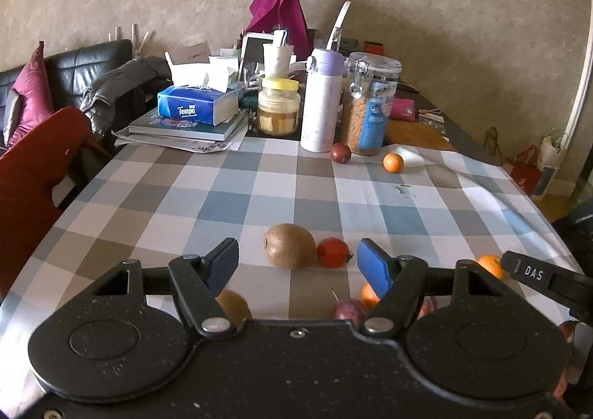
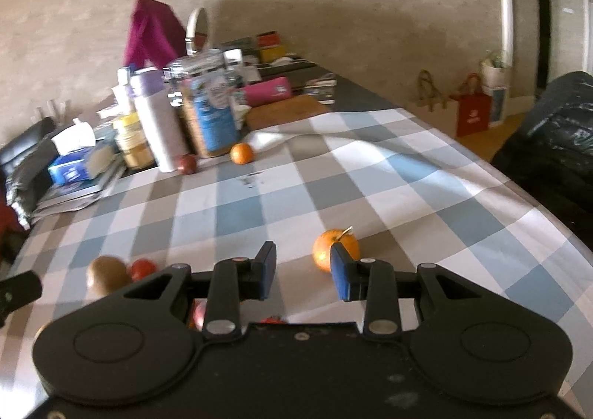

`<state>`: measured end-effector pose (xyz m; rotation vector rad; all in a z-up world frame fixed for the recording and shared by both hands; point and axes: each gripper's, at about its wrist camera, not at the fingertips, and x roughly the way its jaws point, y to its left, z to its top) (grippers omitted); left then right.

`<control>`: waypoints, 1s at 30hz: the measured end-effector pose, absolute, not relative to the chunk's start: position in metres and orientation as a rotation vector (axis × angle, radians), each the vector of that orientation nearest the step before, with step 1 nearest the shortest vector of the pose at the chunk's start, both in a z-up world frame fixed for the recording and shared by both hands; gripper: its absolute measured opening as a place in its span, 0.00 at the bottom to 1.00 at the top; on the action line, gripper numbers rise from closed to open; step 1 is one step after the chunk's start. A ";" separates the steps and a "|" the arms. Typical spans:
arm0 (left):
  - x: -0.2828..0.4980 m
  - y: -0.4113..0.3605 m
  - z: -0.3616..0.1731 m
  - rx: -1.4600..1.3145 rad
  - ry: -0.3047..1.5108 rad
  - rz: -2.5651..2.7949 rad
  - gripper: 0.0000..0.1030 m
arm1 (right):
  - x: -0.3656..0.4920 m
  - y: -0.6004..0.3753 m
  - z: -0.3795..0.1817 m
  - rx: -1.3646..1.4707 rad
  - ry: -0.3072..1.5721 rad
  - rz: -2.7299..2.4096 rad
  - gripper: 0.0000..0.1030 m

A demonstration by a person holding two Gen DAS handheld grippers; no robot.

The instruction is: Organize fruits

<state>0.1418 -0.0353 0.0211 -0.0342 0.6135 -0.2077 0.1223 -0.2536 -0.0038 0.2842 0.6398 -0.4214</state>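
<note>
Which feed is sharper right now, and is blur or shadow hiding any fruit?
Left wrist view: sharp; brown fuzzy kiwi and small red tomato read clearly, and the fisheye bends the checked tablecloth. Right wrist view: motion-blurred, jars smeared; round orange with stem is still recognisable, and a shadow band crosses the far cloth.

Fruit half hidden behind gripper bodies, right view smeared

In the left wrist view, the gripper's black body covers most of a second kiwi (image 1: 233,304), a purplish fruit (image 1: 348,309) and an orange (image 1: 370,296); another orange (image 1: 492,265) sits partly behind the linkage, and a reddish fruit (image 1: 567,330) is nearly lost at the right edge. In the right wrist view, the kiwi (image 2: 107,273), the red fruit (image 2: 142,269) and the far clutter are blurred, and a pinkish fruit (image 2: 199,313) barely peeks out.
</note>
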 end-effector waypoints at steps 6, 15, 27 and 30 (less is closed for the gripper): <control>0.161 -0.044 0.012 -0.040 0.613 -0.219 0.71 | 0.151 -0.263 -0.019 0.316 0.680 -0.505 0.35; 0.189 -0.053 -0.006 -0.077 0.639 -0.192 0.71 | 0.178 -0.277 -0.047 0.355 0.735 -0.621 0.35; 0.202 -0.055 -0.029 -0.064 0.658 -0.167 0.71 | 0.181 -0.265 -0.061 0.240 0.752 -0.625 0.37; 0.205 -0.053 -0.031 -0.084 0.658 -0.163 0.71 | 0.181 -0.266 -0.061 0.241 0.754 -0.626 0.38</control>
